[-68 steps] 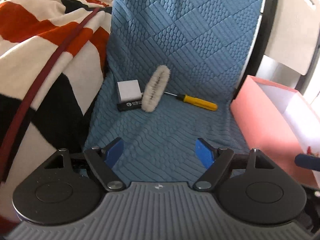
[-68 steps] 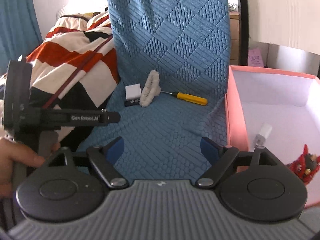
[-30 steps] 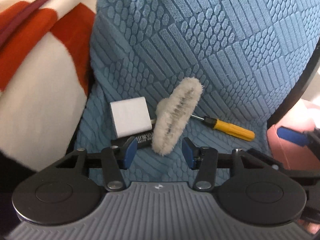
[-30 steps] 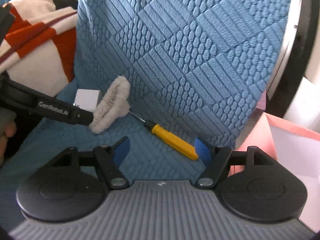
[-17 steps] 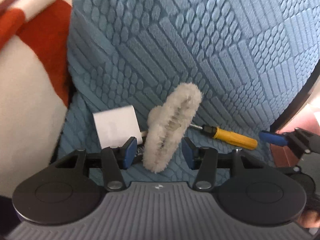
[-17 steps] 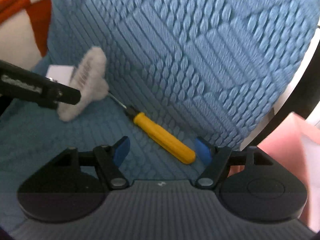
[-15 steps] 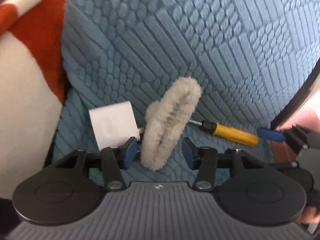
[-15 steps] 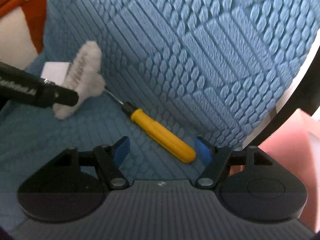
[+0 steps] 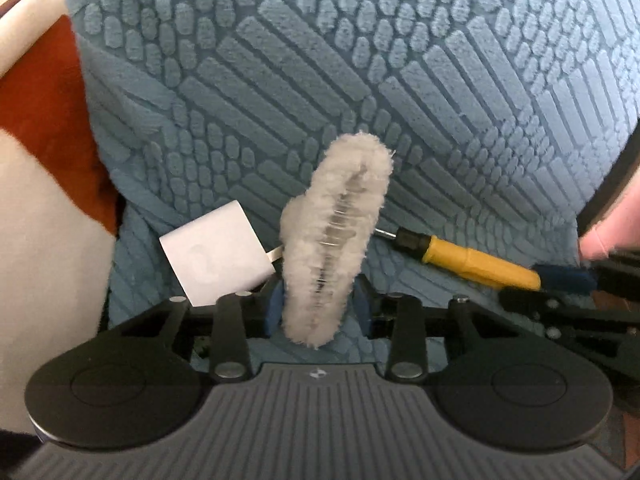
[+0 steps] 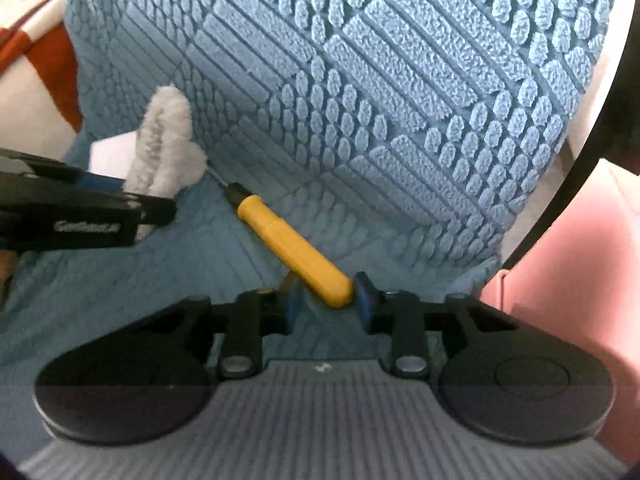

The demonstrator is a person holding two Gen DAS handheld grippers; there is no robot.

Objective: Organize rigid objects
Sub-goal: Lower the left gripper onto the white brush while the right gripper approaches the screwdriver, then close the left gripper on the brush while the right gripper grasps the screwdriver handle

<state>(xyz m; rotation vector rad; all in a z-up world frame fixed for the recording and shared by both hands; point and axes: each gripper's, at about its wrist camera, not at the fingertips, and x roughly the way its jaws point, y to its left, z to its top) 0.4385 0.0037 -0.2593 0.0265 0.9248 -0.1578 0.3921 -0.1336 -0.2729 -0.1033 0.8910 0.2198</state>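
Observation:
A fluffy white brush (image 9: 334,236) stands on edge on the blue textured chair cover (image 9: 360,80). My left gripper (image 9: 318,306) has closed on the brush's lower end, blue pads touching both sides. A white box (image 9: 216,254) lies just left of it. A yellow-handled screwdriver (image 10: 294,250) lies on the seat, tip toward the brush (image 10: 166,148). My right gripper (image 10: 328,294) has its jaws narrowed around the handle's near end; the right pad touches it. The screwdriver also shows in the left wrist view (image 9: 468,258).
An orange, white and black blanket (image 9: 44,184) lies left of the chair cover. A pink box (image 10: 580,248) stands at the right, beyond the chair's dark frame (image 10: 560,188). The left gripper's body (image 10: 80,216) reaches in from the left in the right wrist view.
Both grippers have moved forward and down. The left jaws have closed onto the brush's lower end. The right jaws have narrowed around the screwdriver handle's end.

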